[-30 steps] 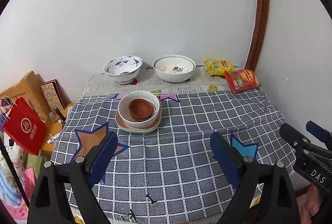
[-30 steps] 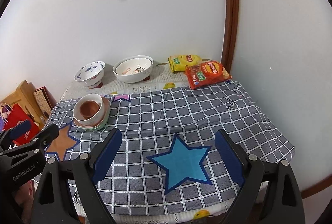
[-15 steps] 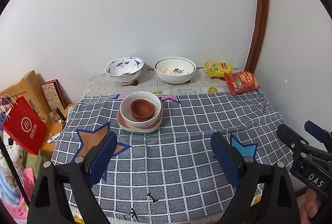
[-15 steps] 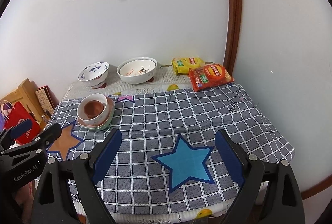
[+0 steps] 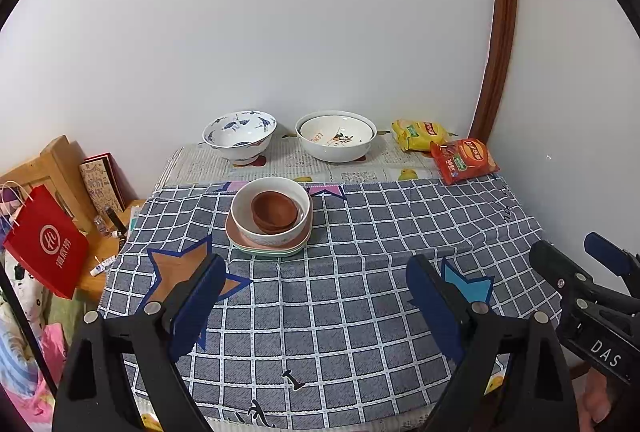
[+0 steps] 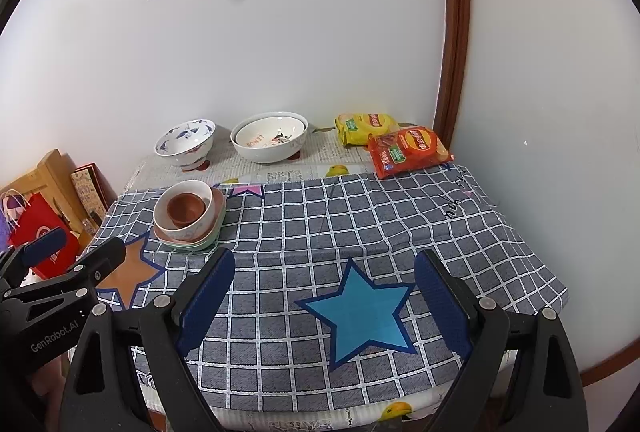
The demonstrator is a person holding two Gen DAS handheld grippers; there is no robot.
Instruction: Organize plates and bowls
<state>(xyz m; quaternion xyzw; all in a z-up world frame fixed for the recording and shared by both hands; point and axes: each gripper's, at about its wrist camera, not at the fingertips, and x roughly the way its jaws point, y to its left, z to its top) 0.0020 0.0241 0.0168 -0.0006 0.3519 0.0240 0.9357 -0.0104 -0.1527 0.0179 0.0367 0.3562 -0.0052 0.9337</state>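
We hold both grippers back over the near edge of the table (image 5: 516,199), whose grey checked cloth (image 6: 360,232) with its star patches gives a flat, bare working area in front of us. At the far edge, on the printed paper strip against the wall, stand the two big bowls: the white lemon-print bowl (image 5: 336,135), which looks like two nested together, and to its left the blue-and-white bowl (image 5: 239,133), each upright and apart from the other; we judge they are left there because they are too wide to sit in the stack. That stack (image 5: 270,218) is on the cloth's left half, well clear of the big bowls: pink and green plates (image 5: 240,244) at the bottom as the broadest base, a white bowl (image 5: 244,209) on them, and brown wooden bowls (image 5: 274,211) nested inside it, so the pieces go from wide to narrow and sit steadily. Two snack bags, yellow (image 6: 362,125) and red (image 6: 408,149), lie in the far right corner, out of the way. Our left gripper (image 5: 312,292) hovers with its jaws spread wide and nothing between them, aimed roughly at the stack; our right gripper (image 6: 324,286) is likewise wide apart and empty over the blue star (image 6: 360,312). We judge the sorting is largely done.
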